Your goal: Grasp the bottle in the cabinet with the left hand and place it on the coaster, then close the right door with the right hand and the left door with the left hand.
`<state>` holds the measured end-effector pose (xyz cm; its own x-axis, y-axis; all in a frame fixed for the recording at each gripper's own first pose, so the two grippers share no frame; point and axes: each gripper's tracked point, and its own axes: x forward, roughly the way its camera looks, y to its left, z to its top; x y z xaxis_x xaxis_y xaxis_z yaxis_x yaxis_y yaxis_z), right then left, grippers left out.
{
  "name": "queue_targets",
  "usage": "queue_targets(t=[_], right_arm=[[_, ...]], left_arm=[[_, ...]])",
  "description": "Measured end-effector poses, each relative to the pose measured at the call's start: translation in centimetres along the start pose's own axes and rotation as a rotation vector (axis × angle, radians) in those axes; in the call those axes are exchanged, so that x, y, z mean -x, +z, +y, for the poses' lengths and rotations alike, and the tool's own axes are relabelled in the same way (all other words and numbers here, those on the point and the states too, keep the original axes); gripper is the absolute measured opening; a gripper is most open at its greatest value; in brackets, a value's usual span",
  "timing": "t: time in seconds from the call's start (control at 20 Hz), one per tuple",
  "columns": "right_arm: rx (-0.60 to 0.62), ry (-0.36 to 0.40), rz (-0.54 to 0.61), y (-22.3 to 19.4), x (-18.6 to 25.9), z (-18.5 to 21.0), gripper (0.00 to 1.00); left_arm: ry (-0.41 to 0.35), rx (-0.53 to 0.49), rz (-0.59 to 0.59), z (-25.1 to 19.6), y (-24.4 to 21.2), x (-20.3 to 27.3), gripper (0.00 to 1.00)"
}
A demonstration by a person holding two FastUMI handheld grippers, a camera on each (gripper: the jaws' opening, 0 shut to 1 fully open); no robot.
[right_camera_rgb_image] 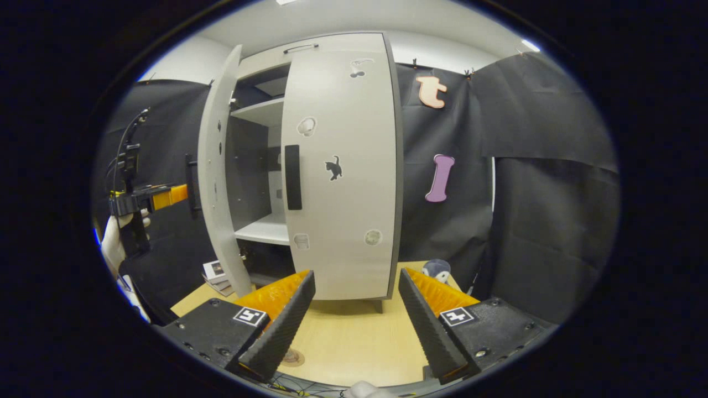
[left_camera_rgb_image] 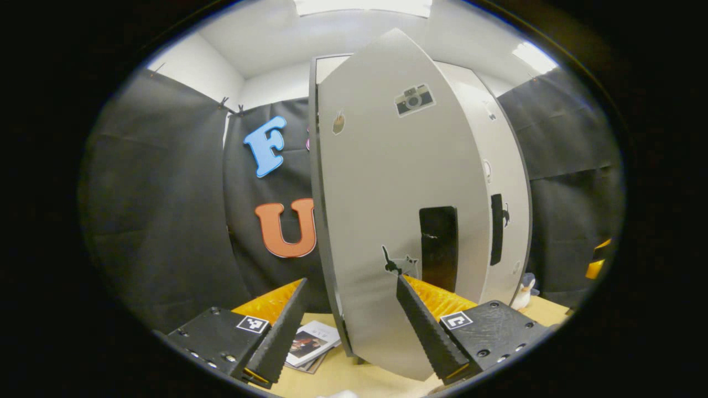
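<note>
Both grippers' ribbed wedge fingers (left_camera_rgb_image: 426, 326) (right_camera_rgb_image: 426, 326) spread apart before flat cabinet doors (right_camera_rgb_image: 340, 166).

A staged recording booth, not a home: black cloth wall (right_camera_rgb_image: 547, 166) hung by clips around a lone stickered cabinet (right_camera_rgb_image: 343, 166) on a pale wooden worktop (right_camera_rgb_image: 348, 337)

Cabinet (right_camera_rgb_image: 310, 166) on table (right_camera_rgb_image: 354, 342); booklets (right_camera_rgb_image: 217, 276) left of it, plush toy (right_camera_rgb_image: 438, 271) right.
</note>
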<state>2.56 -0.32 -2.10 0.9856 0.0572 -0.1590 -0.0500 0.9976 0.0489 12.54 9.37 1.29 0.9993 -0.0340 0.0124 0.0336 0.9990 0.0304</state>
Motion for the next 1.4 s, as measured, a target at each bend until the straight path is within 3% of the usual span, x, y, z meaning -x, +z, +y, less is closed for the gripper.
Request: queue_targets(t=[0.55,0.9,1.1,1.4], right_arm=[[-0.005,-0.017,-0.047,1.2,0.4,1.5,1.0],[-0.011,-0.02,-0.069,1.4,0.3,2.9,0.99],[-0.02,-0.037,-0.076,1.2,0.4,3.5,1.0],[-0.006,-0.028,-0.075,0.8,0.0,4.9,1.0]], left_arm=[[-0.005,0.039,0.021,-1.1,-0.9,4.6,0.97],[0.018,0.073,0.076,-1.1,-4.0,8.4,0.97],[0.085,0.034,0.058,-0.6,-5.0,10.5,0.98],[0.051,-0.01,0.096,-2.0,-6.6,12.2,0.96]])
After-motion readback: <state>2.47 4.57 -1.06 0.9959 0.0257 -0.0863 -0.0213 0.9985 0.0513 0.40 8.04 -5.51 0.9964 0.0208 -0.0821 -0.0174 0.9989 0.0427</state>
